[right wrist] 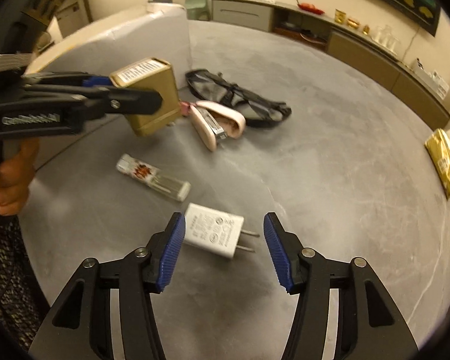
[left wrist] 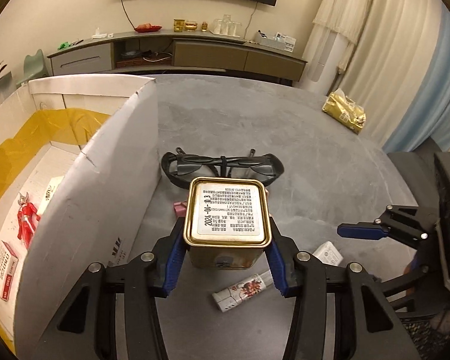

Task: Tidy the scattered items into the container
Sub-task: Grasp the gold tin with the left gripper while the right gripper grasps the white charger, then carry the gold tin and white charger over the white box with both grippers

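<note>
Left gripper (left wrist: 226, 234): my jaws pinch the square gold metal tin (left wrist: 227, 219), lifted beside the white cardboard box (left wrist: 105, 162).
Right gripper (right wrist: 223, 250): my jaws spread, white plastic charger plug (right wrist: 214, 230) lying between them on the grey desk (right wrist: 330, 165).

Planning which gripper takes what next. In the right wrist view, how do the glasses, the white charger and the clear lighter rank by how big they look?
1. black glasses, widest span.
2-3. white charger and clear lighter: too alike to rank, and the charger sits nearer the camera, which inflates it.
</note>
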Available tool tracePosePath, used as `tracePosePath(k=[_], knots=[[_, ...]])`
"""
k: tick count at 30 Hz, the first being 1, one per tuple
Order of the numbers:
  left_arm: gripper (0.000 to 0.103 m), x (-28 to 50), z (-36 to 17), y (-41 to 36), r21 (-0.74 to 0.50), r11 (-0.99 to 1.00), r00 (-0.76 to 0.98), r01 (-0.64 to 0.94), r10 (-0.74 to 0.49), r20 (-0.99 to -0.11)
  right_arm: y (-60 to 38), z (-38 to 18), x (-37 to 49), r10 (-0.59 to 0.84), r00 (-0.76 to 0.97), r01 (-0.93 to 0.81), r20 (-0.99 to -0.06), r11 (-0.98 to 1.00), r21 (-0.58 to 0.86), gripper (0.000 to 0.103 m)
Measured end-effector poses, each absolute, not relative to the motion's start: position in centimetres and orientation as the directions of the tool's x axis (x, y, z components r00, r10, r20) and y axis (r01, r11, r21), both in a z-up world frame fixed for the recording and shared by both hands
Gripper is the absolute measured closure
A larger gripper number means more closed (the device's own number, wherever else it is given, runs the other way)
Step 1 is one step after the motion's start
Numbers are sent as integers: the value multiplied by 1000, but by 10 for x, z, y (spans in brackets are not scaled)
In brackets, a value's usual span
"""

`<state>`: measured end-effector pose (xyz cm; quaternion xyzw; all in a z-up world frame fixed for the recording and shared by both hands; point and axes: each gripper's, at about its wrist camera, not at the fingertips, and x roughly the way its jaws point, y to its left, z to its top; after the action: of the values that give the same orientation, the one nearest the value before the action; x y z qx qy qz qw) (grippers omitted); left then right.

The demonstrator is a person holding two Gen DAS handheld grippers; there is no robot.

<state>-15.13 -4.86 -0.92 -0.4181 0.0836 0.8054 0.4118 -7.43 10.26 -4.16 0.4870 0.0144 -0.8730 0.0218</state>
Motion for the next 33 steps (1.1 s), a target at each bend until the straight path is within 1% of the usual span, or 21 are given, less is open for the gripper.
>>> tracePosePath(k=[2, 7, 10, 14, 16, 18, 19, 20, 24, 33], knots=[[52, -148, -10, -49, -209, -637, -303, -742, 597, -743, 109, -43, -74, -26, -524, 15, -851, -1000, 21, 40], [52, -139, -15, -54, -196, -619, -289, -761, 593, -751, 110, -44, -73, -43, -543, -52, -839, -995, 85, 39], [52, -136, -15, -57, -198, -613, -283, -765, 596, -751, 100, -41, -72, -12, -567, -53, -824, -997, 51, 39], [52, -131, -11, -58, -194, -602, -283, -774, 605, -744, 94, -45, -72, -32, -556, -36, -830, -997, 62, 40], [52, -129, -9, -57, -190, -597, -284, -780, 608, -742, 92, -50, -70, -1, -555, -46, -832, -998, 33, 40], [52, -126, -7, -56, -187, -594, -285, -782, 609, -740, 90, -55, -70, 27, -556, -65, -831, -998, 11, 42], [52, -126, -6, -56, -187, -593, -286, -783, 610, -739, 89, -57, -70, 43, -559, -72, -828, -997, -3, 51], [52, -125, -4, -56, -187, -592, -287, -784, 612, -737, 87, -57, -69, 52, -569, -70, -821, -997, -15, 55], [52, -122, 5, -59, -190, -591, -298, -784, 627, -720, 85, -55, -69, 11, -575, -70, -818, -997, 36, 55], [52, -115, 31, -72, -177, -607, -340, -775, 636, -693, 72, -35, -67, 1, -624, -42, -781, -999, 32, 55]])
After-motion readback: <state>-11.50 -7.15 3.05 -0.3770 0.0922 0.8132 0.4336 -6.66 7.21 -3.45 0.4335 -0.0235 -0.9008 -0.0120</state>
